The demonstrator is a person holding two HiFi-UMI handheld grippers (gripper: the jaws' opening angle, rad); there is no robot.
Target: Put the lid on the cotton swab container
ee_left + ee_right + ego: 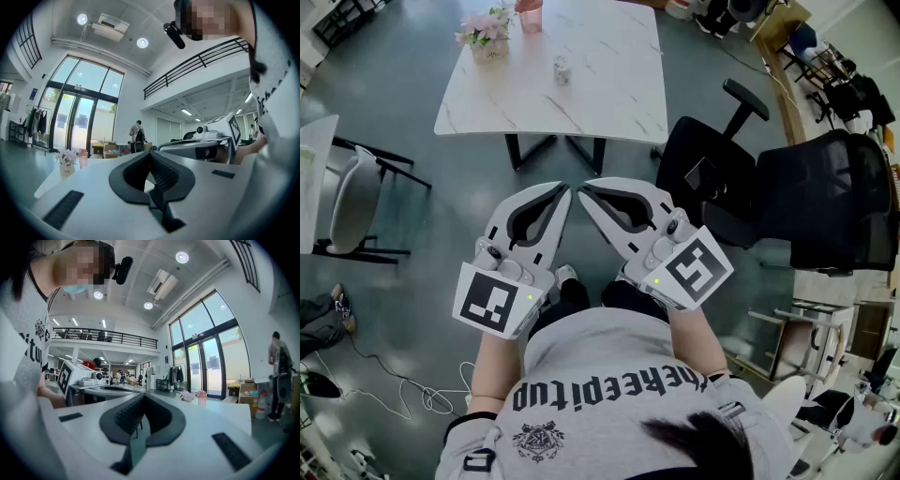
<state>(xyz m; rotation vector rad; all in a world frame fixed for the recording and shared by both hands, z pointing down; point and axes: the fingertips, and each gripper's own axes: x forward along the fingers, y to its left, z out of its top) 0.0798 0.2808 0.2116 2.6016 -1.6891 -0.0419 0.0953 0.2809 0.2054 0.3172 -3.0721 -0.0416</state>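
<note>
A small pale container (562, 69) stands on the white marble table (609, 94) far ahead of me; I cannot tell a lid apart from it. Both grippers hang in front of the person's body, well short of the table. My left gripper (566, 190) is shut with nothing in it, and my right gripper (583, 191) is shut and empty too. Their tips nearly meet. In the left gripper view the jaws (150, 153) are closed together. The right gripper view shows the same closed jaws (143, 396).
A flower pot (487, 36) and a pink cup (529, 14) stand at the table's far edge. Black office chairs (806, 197) stand to the right and a grey chair (352, 202) to the left. A person (137, 136) stands far off by the windows.
</note>
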